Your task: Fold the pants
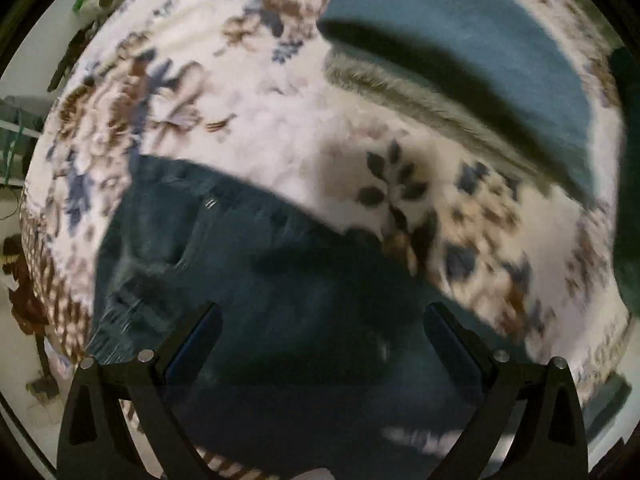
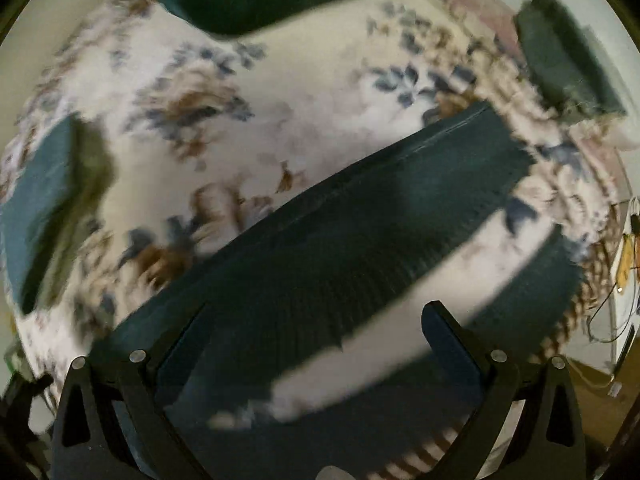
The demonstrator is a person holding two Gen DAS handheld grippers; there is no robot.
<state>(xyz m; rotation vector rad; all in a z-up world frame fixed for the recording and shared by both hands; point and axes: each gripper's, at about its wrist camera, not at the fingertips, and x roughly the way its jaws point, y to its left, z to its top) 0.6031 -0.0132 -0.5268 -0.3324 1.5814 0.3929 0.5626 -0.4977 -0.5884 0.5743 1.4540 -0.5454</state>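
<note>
1. Black fingers of the left gripper (image 1: 322,320), spread wide, nothing between them; they hang above dark blue fabric without visible contact.
2. Right gripper (image 2: 316,320), likewise spread wide and holding nothing; its fingers frame a trouser leg below.
3. Pants (image 2: 360,216), dark blue denim, laid flat on the floral bedspread (image 2: 248,92). In the right wrist view one leg runs diagonally from lower left to upper right, ending in a hem; a second leg (image 2: 532,280) lies beside it with a strip of bedspread showing between the two. In the left wrist view the upper part of the pants (image 1: 248,264) sits directly under the fingers, with what appears to be stitching and a pocket on its left, though blur obscures detail.
4. Other cloth on the bed: a blue folded item (image 1: 480,60) with a grey edge at upper right of the left view; a dark green folded piece (image 2: 568,56) near the far corner in the right view. Identity of each uncertain.
5. Step in hand, as judged: approach to grasp; legs lie apart, no fold made.
6. Next move calls for: each claw to descend and pinch an edge, then bring one leg over onto the other.
</note>
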